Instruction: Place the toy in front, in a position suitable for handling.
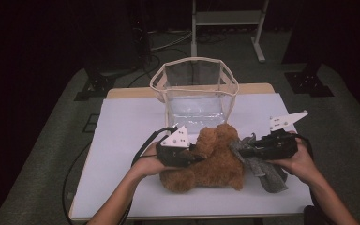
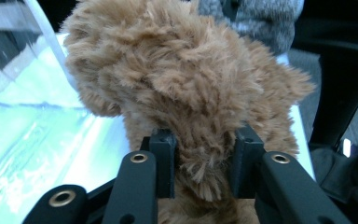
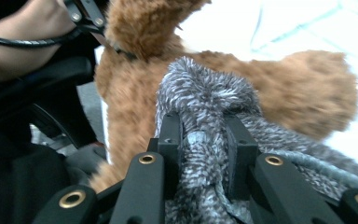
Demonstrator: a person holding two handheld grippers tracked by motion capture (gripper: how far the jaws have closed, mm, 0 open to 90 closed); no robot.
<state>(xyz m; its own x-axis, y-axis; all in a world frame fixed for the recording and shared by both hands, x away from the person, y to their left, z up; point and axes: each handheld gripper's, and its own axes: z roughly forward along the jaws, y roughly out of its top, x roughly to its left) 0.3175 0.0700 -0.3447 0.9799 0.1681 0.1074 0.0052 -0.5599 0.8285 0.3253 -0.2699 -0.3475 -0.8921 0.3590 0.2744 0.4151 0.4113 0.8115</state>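
A brown plush toy (image 1: 213, 161) lies on the white table sheet (image 1: 126, 126), just in front of the clear bag. My left gripper (image 1: 198, 157) comes in from the toy's left and is shut on a tuft of its fur (image 2: 177, 79), pinched between the pads (image 2: 204, 158). A grey fuzzy cloth (image 1: 269, 176) lies against the toy's right side. My right gripper (image 1: 241, 151) is shut on a bunched fold of that grey cloth (image 3: 205, 93), which fills the gap between its jaws (image 3: 204, 140). The brown toy (image 3: 303, 88) sits right behind it.
A clear plastic bag with a beige rim (image 1: 157, 84) stands upright and open at the back middle of the table; its wall (image 2: 23, 140) is close on the left gripper's left. Dark floor, cables and a white stand leg (image 1: 194, 33) lie beyond the table.
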